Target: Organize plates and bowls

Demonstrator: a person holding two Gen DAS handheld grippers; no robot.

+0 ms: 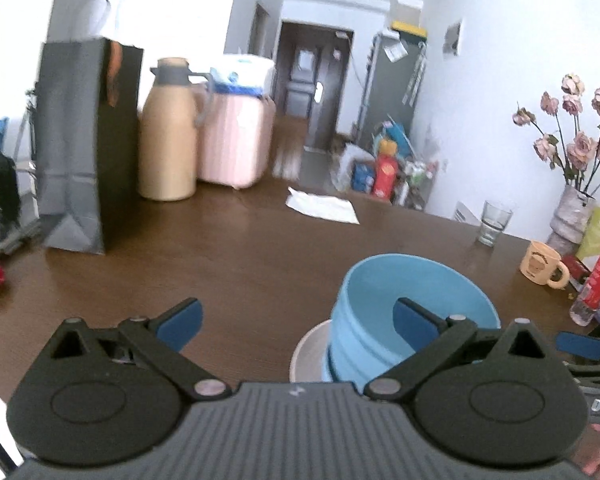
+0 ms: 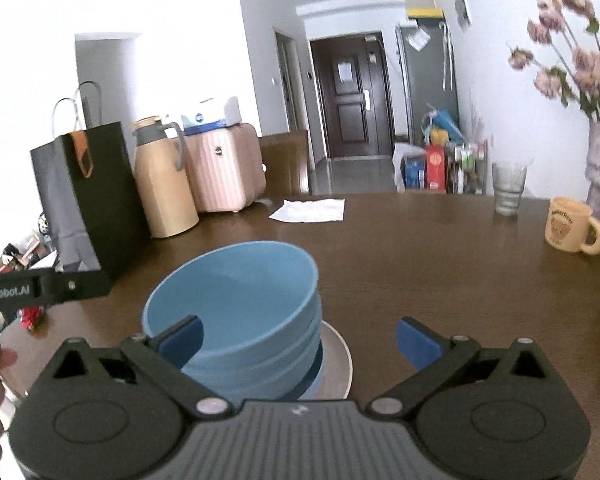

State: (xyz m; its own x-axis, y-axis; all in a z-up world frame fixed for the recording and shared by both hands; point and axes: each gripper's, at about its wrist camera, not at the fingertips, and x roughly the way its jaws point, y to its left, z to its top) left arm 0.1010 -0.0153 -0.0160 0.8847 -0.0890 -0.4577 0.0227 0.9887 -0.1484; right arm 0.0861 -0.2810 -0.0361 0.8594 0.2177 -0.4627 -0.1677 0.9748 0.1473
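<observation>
Both hand-held grippers released, jaws wide, angled slightly down – left [image 1: 296, 322], right [image 2: 300, 340]. Nothing between the pads. Blue bowls [image 2: 236, 312] stacked on a grey plate [image 2: 338, 364], lower centre of the right view, lower right of the left view. Surface [image 2: 420, 264] bare around the stack; bag [image 2: 84, 196], flask [image 2: 164, 184], mug [image 2: 572, 224] near its far edges.

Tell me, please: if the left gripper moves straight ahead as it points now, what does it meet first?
Probably bare table. The open left gripper aims left of the blue bowls; the white paper lies farther along, though depth is unclear.
</observation>
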